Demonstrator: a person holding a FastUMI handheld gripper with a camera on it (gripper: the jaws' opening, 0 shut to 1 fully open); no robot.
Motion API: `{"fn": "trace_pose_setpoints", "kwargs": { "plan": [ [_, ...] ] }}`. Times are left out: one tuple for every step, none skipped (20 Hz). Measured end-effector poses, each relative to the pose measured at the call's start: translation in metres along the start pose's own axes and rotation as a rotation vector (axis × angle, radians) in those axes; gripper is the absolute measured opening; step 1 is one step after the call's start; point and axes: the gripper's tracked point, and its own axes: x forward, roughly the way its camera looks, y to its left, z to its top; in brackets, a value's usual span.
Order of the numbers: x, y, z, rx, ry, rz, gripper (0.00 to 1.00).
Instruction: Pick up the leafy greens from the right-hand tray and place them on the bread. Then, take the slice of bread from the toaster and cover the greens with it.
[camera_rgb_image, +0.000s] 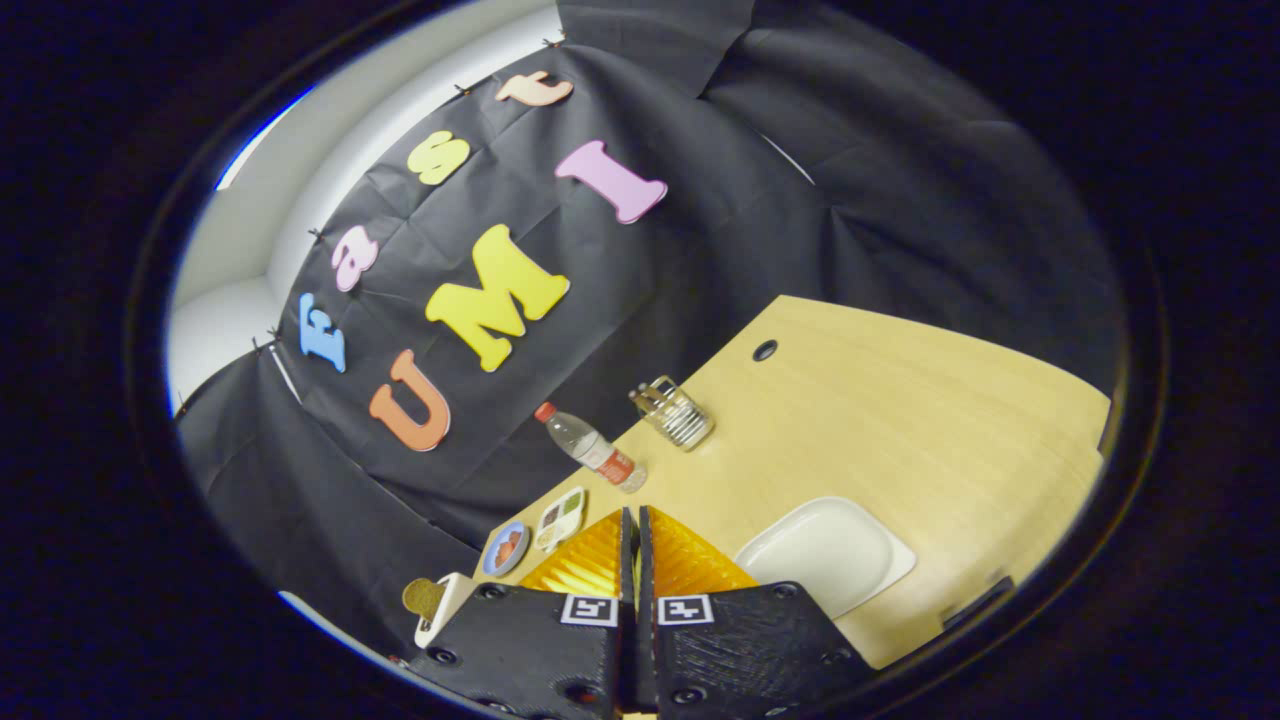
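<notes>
My gripper (637, 515) is shut, its fingers pressed together with nothing between them, held high and tilted over the wooden table (880, 420). Just left of the fingertips lies a small white tray (560, 518) with small food pieces in it; I cannot make out the greens. Beside that tray sits a blue-rimmed plate (506, 548) with something brown on it, probably the bread. Further left stands a white toaster (447, 603) with a brown slice of bread (423, 597) sticking out of it.
An empty white tray (828, 553) lies right of the fingers. Beyond the fingertips stand a water bottle (592, 447) with a red cap and a wire holder (673, 412). A dark cable hole (764, 350) marks the table's far part. The black cloth wall closes the back.
</notes>
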Motion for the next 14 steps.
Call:
{"fn": "trace_pose_setpoints", "kwargs": {
  "plan": [
    [0.002, 0.015, -0.009, -0.003, 0.005, 0.020, 0.00],
    [0.004, 0.030, -0.018, -0.003, 0.010, 0.044, 0.00],
    [0.008, 0.044, -0.030, -0.006, 0.021, 0.066, 0.00],
    [0.014, 0.057, -0.044, -0.016, 0.031, 0.081, 0.00],
    [0.019, 0.070, -0.059, -0.026, 0.039, 0.099, 0.00],
    [0.024, 0.081, -0.075, -0.034, 0.055, 0.117, 0.00],
    [0.030, 0.093, -0.090, -0.029, 0.073, 0.136, 0.00],
    [0.035, 0.105, -0.106, -0.018, 0.095, 0.157, 0.00],
    [0.041, 0.113, -0.120, -0.006, 0.114, 0.173, 0.00],
    [0.046, 0.120, -0.132, 0.009, 0.127, 0.190, 0.00],
    [0.051, 0.124, -0.145, 0.023, 0.143, 0.203, 0.00],
    [0.056, 0.125, -0.154, 0.040, 0.158, 0.212, 0.00],
    [0.061, 0.124, -0.163, 0.057, 0.174, 0.212, 0.00],
    [0.066, 0.117, -0.169, 0.073, 0.183, 0.207, 0.00]
  ]
}}
